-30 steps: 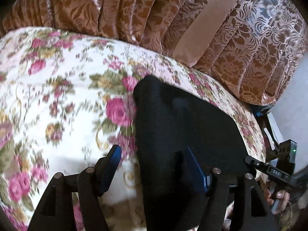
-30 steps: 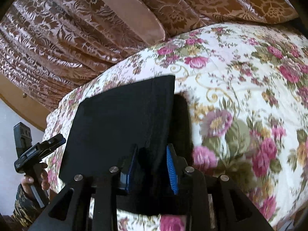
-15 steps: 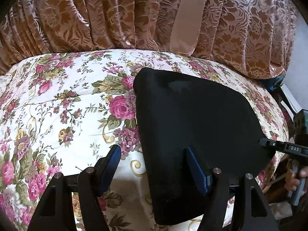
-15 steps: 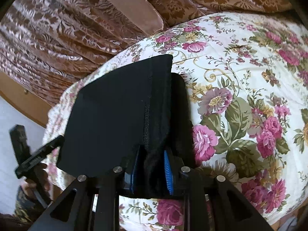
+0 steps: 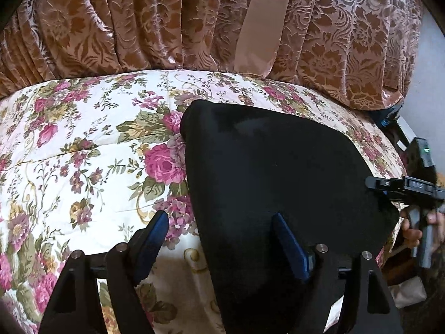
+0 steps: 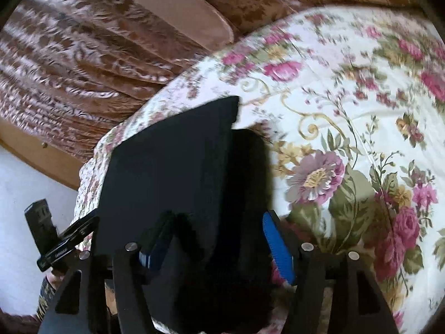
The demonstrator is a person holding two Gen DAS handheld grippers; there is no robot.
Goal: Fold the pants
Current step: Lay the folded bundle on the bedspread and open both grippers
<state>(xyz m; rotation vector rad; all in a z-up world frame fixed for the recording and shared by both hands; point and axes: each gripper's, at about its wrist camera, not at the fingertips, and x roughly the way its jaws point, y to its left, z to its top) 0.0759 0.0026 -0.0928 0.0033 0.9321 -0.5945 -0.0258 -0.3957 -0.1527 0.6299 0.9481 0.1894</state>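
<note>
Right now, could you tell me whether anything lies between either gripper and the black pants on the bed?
Nothing visible does. The left gripper is open with its jaws straddling the near left edge of the folded black pants on the floral bedspread. The right gripper is open directly over the pants' right edge.

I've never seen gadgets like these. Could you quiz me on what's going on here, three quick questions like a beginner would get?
1. True or false: the black pants lie folded on a floral bedspread.
2. Is the right gripper (A) open or (B) clamped shut?
3. What hangs behind the bed?

Key
1. True.
2. A: its jaws stand apart, with dark cloth between them.
3. A brown patterned curtain. The left gripper is open too, at the pants' edge.
</note>
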